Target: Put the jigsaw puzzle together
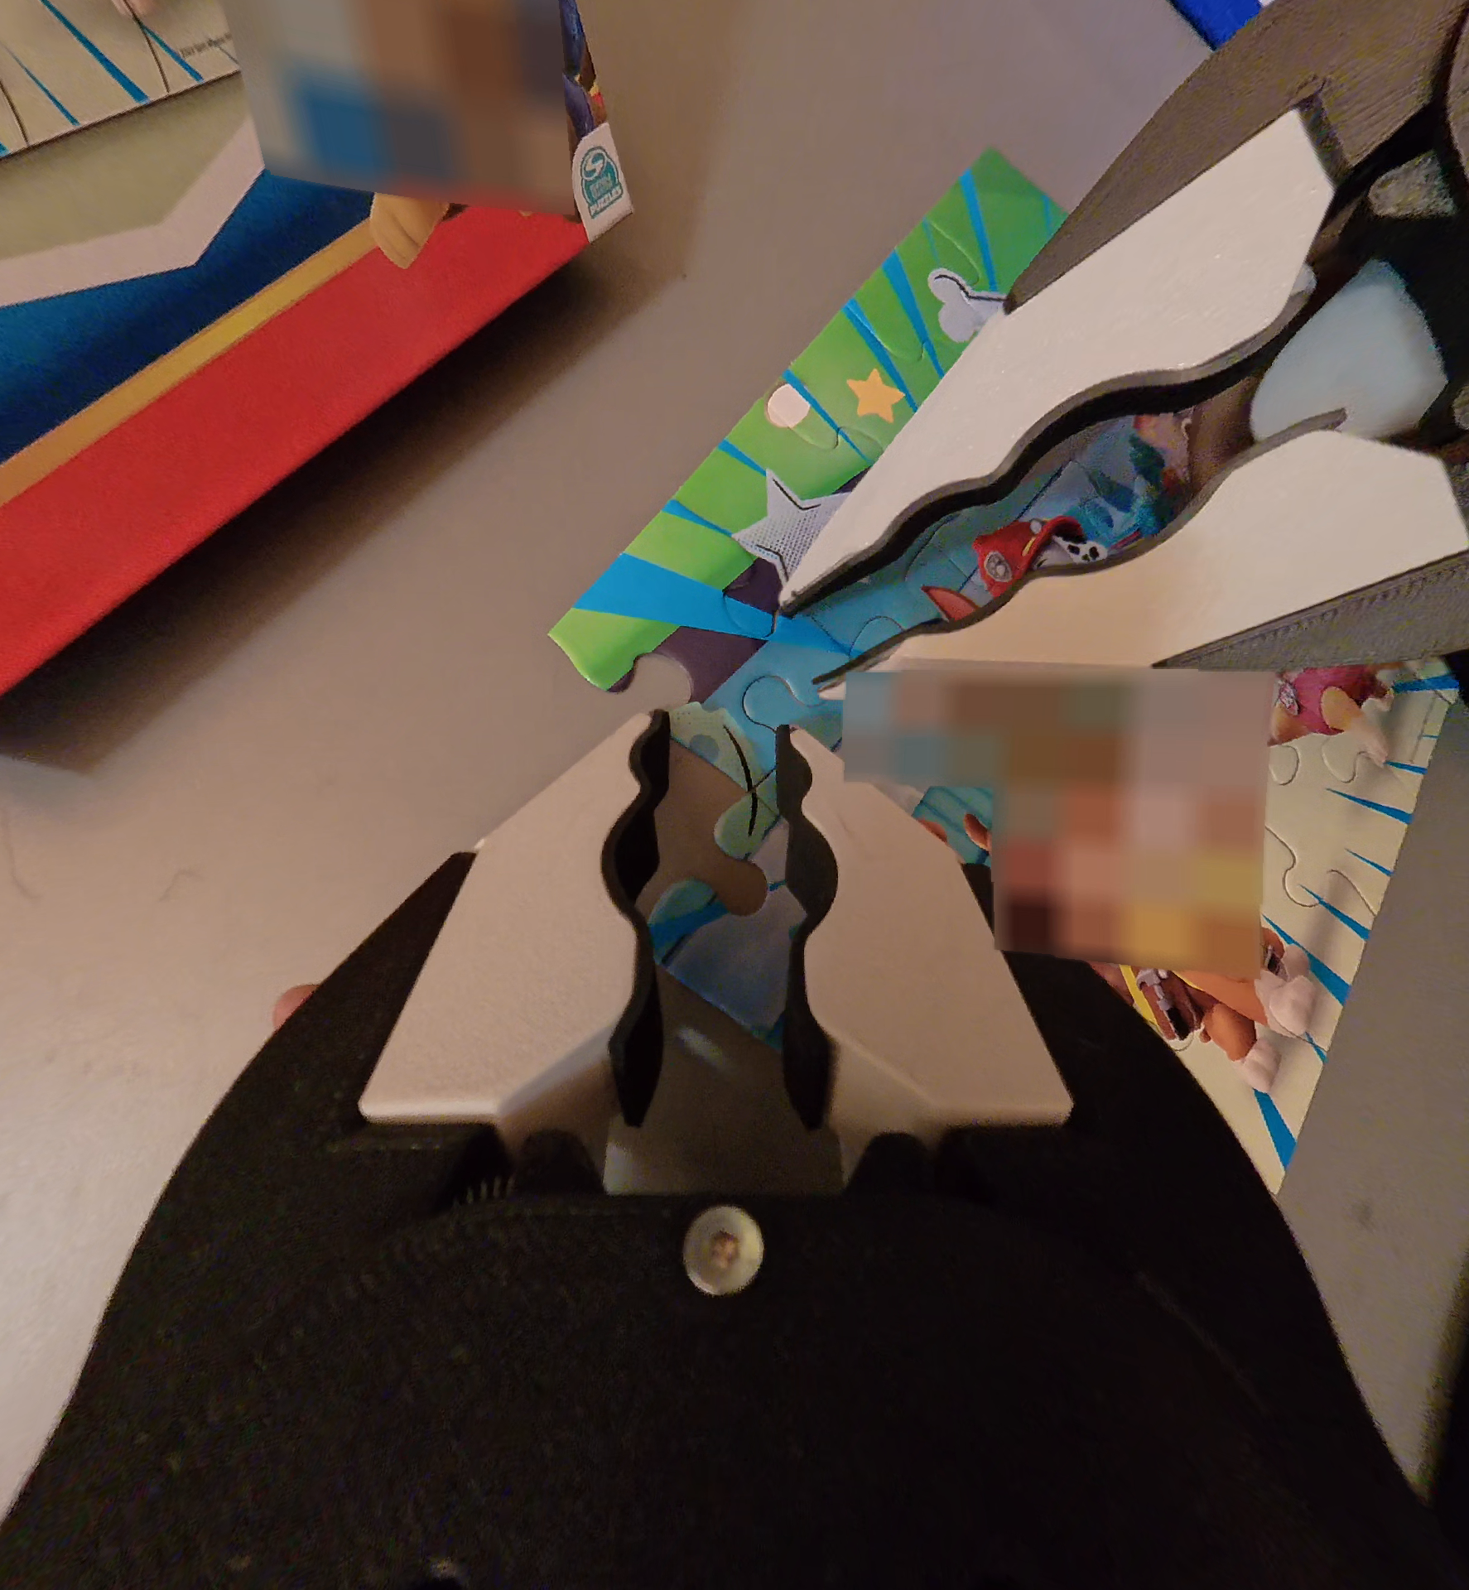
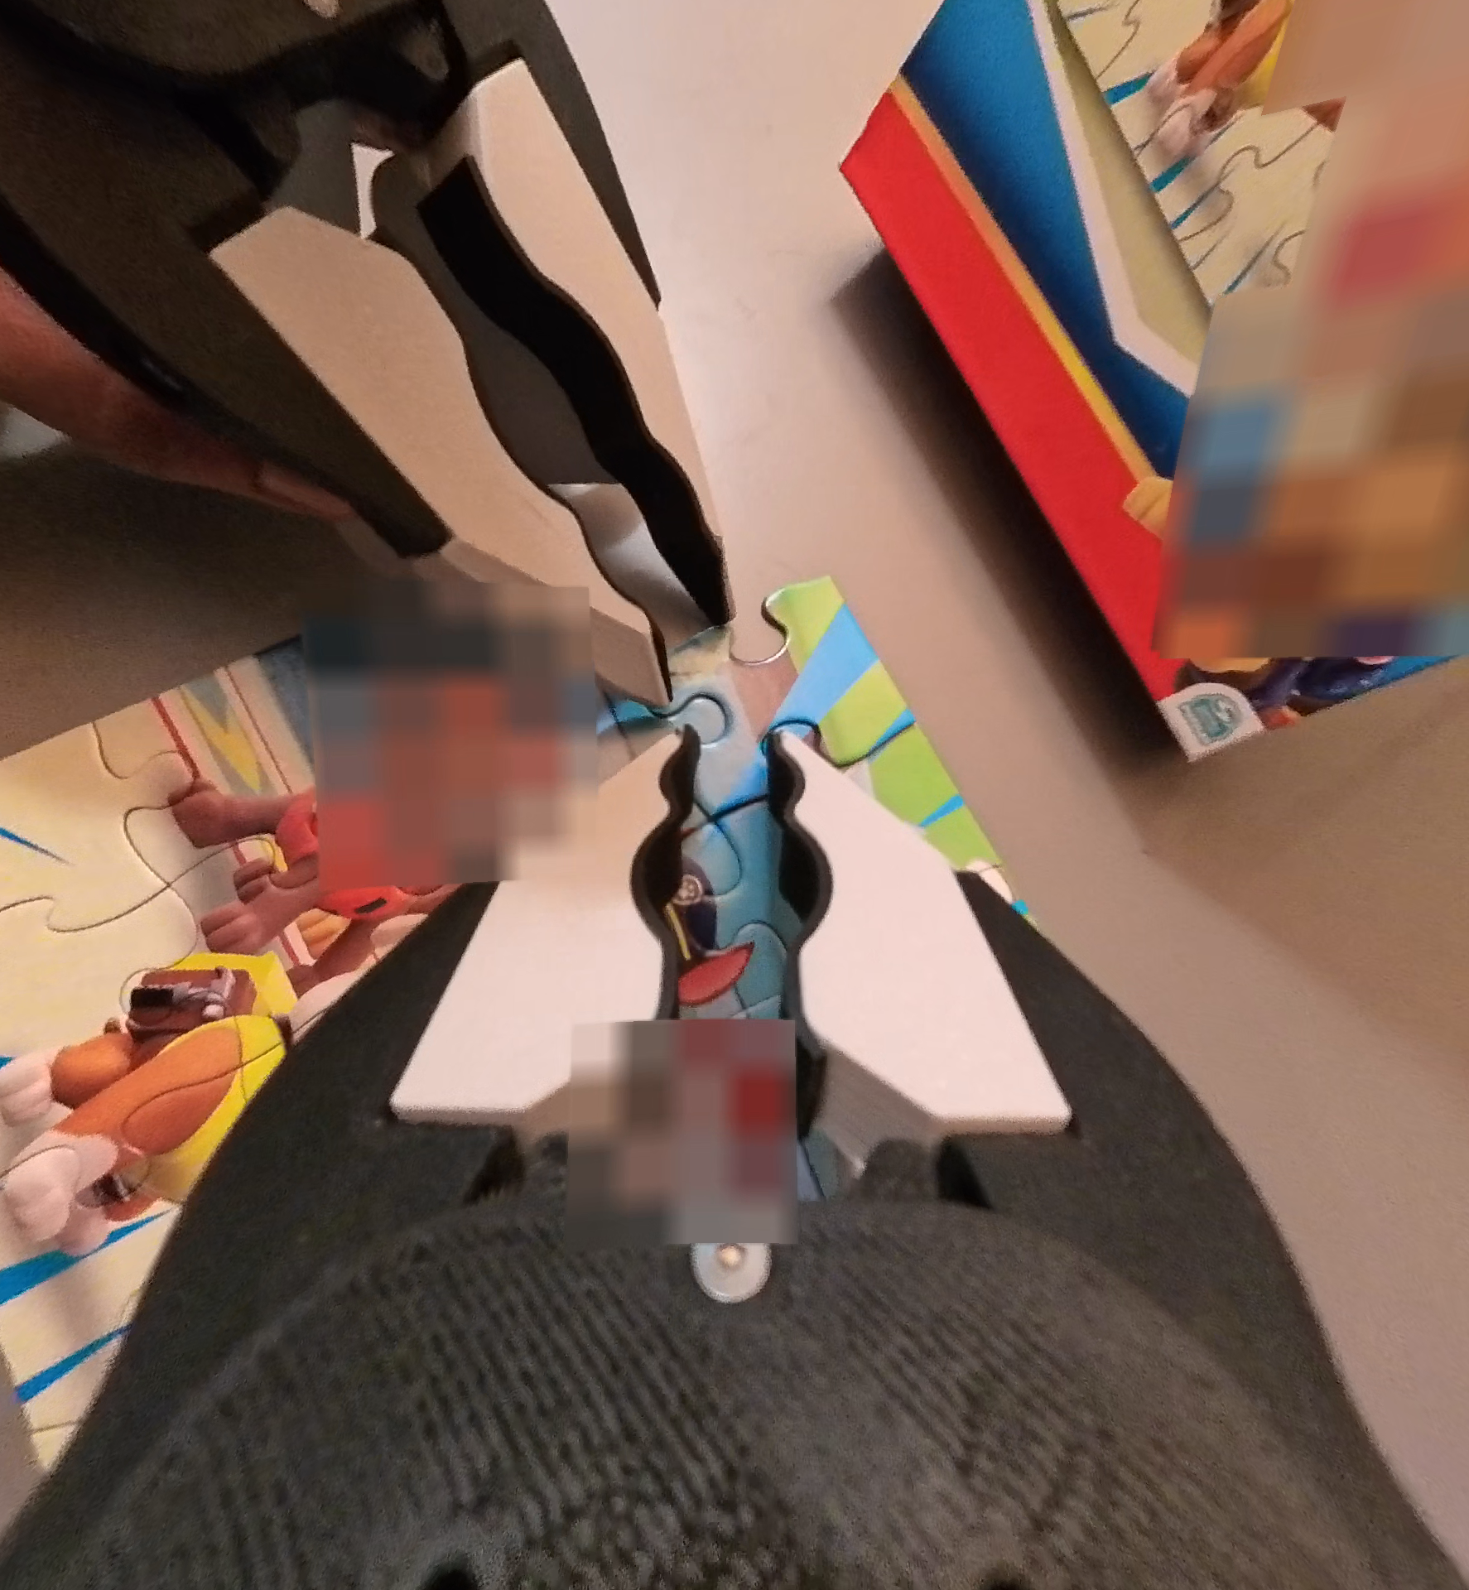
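Landmark: green corner piece of the jigsaw, with its empty round notch facing my left gripper. All places below are read from it.
Left gripper: jaws narrow, not closed. The tips sit just short of the notch.
Under left jaws: a teal-and-tan piece lies flat beside the green corner piece, at the jigsaw's edge. One side runs under a finger and bare table shows along the other, so I read it as lying below the fingers, not pinched.
Right gripper: jaws narrower again, with nothing between them. It comes in over the blue pieces just beyond the green corner piece, and its tips are near the left tips.
Table: grey, with the jigsaw flat on it.
Box: red and blue, well off to the far side of the green corner piece, clear of both grippers.
Handling, my judgement: the pieces are thin card and the two sets of tips are crowded. I'd keep the tips low and the pressure light. A hard push could buckle the joined rows by the notch.
Unclear: whether either set of tips touches the card.
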Available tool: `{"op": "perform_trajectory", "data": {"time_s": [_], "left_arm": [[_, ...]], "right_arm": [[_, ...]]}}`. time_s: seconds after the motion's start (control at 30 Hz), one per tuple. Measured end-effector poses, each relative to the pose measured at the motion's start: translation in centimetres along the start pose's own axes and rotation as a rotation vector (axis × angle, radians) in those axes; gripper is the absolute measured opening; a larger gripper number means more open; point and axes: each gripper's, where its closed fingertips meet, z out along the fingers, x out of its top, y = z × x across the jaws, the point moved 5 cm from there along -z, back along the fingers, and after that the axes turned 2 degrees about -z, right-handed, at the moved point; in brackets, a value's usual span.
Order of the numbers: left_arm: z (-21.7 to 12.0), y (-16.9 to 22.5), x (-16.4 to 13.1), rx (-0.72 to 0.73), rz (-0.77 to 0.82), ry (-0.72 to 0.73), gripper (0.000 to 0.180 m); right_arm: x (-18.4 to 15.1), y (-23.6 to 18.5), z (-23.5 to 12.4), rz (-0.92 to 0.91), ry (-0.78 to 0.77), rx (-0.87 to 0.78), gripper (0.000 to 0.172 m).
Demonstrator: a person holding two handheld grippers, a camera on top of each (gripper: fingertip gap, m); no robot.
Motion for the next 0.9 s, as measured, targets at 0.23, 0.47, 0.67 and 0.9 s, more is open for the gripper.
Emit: {"op": "perform_trajectory", "data": {"time_s": [0.23,0.47,0.67,0.9], "left_arm": [[0.3,0.0,0.2,0.009,-0.001,0.000,0.014],[0.5,0.2,0.2,0.000,-0.007,-0.004,0.005],[0.7,0.4,0.1,-0.039,-0.034,-0.010,0.000],[0.7,0.4,0.1,-0.035,-0.033,-0.013,0.000]], "right_arm": [[-0.9,0.2,0.4,0.034,-0.028,0.023,0.006],[-0.9,0.3,0.4,0.068,-0.021,0.041,0.006],[-0.7,0.9,0.6,0.077,0.003,0.012,0.006],[-0.7,2.8,1.2,0.176,0.025,-0.032,0.000]]}}
